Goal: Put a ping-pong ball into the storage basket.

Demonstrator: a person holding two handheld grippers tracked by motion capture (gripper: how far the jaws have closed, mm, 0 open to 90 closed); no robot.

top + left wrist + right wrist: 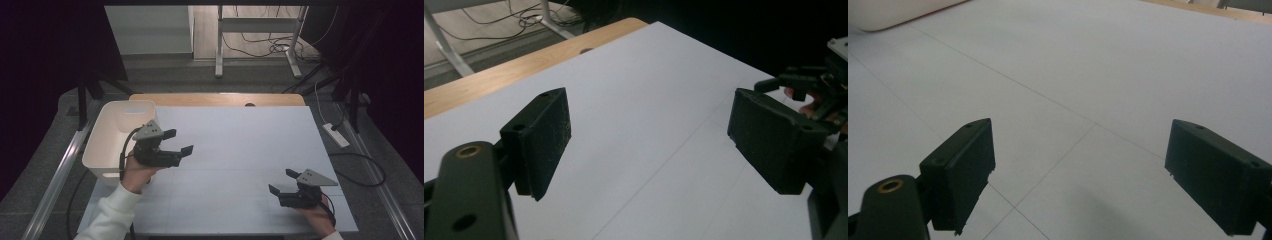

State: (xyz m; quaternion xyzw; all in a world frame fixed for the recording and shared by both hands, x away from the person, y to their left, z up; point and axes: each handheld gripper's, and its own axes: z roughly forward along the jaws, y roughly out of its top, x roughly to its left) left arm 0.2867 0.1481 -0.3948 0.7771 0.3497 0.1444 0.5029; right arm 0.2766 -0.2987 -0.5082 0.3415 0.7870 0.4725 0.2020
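Bin point(112, 137) sits at the bench's point(240, 150) left edge, just beside your left gripper point(180, 142), seemingly parked within easy reach. Both the left and right gripper point(280, 182) have fingers spread wide, holding nothing, apparently poised to begin

left gripper point(178, 142) raised, jaws apart, right gripper point(282, 181) seemingly lower, agape

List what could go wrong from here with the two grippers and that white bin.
1. The white bin overhangs the table's left edge, and the left gripper hovers open right beside it; a sideways swing could likely nudge it off.
2. The left gripper's cable loops close to the bin's rim and might snag it.
3. The right gripper, open, sits low near the table's front edge; its fingers could scrape the surface.
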